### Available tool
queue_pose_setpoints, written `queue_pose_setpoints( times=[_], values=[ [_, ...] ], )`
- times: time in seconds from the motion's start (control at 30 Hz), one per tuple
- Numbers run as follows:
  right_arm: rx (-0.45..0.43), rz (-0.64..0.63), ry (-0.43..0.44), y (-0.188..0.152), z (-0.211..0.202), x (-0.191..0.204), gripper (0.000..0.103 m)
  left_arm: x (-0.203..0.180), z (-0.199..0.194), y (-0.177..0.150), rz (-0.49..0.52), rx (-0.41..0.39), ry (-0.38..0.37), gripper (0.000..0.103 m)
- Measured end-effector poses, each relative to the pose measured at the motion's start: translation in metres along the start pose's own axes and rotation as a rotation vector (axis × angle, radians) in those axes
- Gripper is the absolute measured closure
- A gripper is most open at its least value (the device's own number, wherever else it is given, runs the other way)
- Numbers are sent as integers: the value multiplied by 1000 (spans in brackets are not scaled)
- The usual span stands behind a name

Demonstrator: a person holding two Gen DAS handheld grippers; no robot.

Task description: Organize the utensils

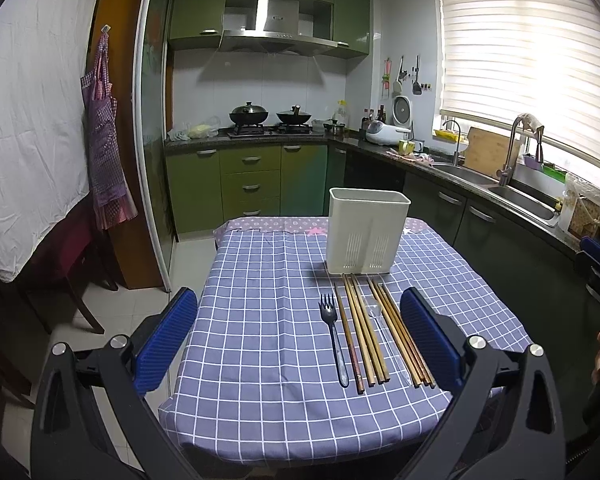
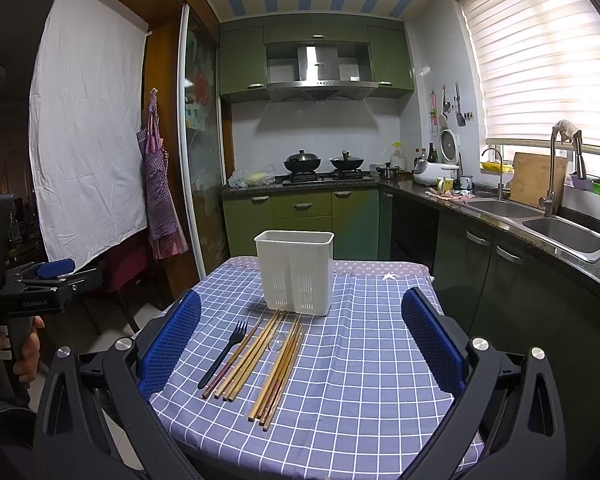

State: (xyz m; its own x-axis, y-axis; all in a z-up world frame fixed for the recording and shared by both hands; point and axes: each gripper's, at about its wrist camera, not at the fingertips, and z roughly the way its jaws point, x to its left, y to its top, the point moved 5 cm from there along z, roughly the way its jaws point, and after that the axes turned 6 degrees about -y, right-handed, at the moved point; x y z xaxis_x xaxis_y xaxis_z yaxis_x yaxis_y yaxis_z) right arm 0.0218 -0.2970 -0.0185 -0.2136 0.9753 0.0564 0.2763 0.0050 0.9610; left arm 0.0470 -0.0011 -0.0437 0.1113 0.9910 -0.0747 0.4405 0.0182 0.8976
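Nothing has been picked up yet, so the sorting looks to be at its very start. The left hand-held gripper (image 1: 300,336) hovers above the near edge of the worktop (image 1: 260,380), its blue pads spread wide and empty.

Left to right on the checked cloth lie a dark fork (image 1: 334,340), one chopstick with a reddish end (image 1: 350,344), a bundle of chopsticks (image 1: 366,332), a clear spoon (image 1: 380,324) and a second bundle (image 1: 406,340). All point toward the white caddy (image 1: 366,236), which stands upright just behind their far tips.

The right hand-held gripper (image 2: 302,354) is likewise wide apart and holds nothing, hanging over the worktop's near right part.

The next move likely calls for lowering one gripper onto a single utensil, probably the fork at the outer edge, and closing across its thin handle without dragging its neighbours.

The clear spoon is hard to make out against the cloth. The caddy's interior and any divider are hidden. How many chopsticks each bundle holds cannot be counted surely.
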Motion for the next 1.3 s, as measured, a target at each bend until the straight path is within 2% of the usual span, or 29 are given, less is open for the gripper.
queue_pose_setpoints(
  times=[1.3],
  values=[
    [33,-6,-7,-4,12,7,4,1,9,-2,-19,44,-29,6]
  ],
)
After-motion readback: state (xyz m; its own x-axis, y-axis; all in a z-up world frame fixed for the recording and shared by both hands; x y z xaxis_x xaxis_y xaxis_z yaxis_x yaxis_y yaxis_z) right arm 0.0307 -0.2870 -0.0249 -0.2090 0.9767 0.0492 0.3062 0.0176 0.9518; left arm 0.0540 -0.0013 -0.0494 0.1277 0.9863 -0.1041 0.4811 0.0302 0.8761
